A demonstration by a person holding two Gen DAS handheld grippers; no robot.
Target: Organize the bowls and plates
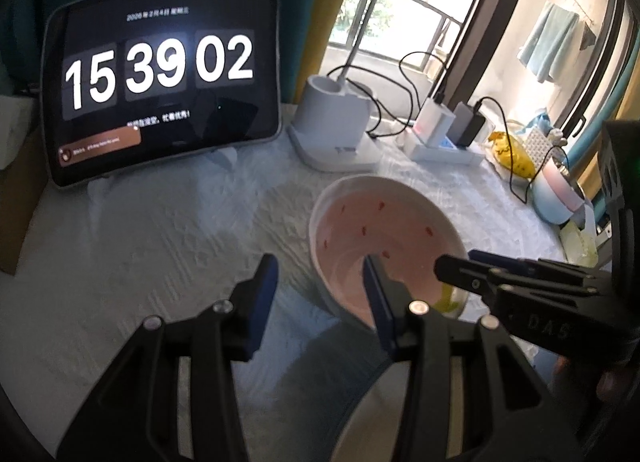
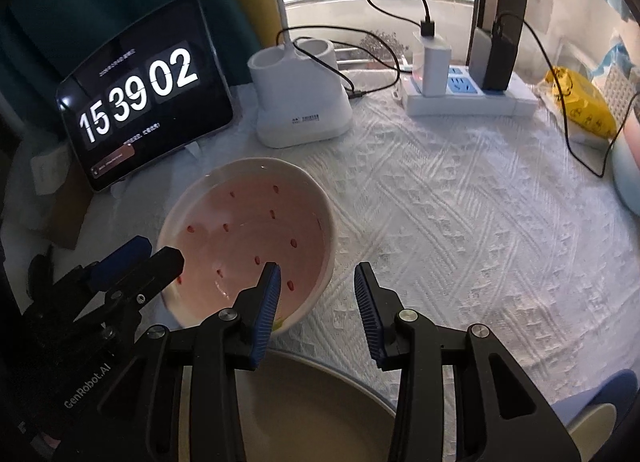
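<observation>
Looking through the left wrist view first: left gripper point(image 1: 320, 282) with fingers spread wide, holding nothing, right finger point(image 1: 378, 294) hanging over the near rim of the pink bowl point(image 1: 380, 234), left finger outside it over the white quilted worktop point(image 1: 160, 246). Bowl sitting on the cloth, roughly mid-worktop, white outside, pink inside with little red specks. Right gripper point(image 1: 460, 266) poking in from the right side at the bowl's other edge (fingers look close together from here, but really can't tell). Clock tablet point(image 1: 160, 78), a white holder point(image 1: 332, 122) and a power strip point(image 1: 440, 142) at the back, a pastel blue container point(image 1: 556, 198) off to the far right.

Switching to the right wrist view: right gripper point(image 2: 316, 290) actually wide open and empty, its left finger over the bowl's point(image 2: 248, 230) near-right rim, the other one over bare cloth. Left gripper point(image 2: 160, 258) coming in low from the left at the bowl's edge. A beige plate point(image 2: 320, 414) directly below the fingers, closer than the bowl, plus something pale blue point(image 2: 600, 394) at the bottom right corner.

Progress guess: barely started. Bowl and plate lying separately, nothing stacked, nothing gripped. Both grippers angled down and forward, flanking the bowl.
</observation>
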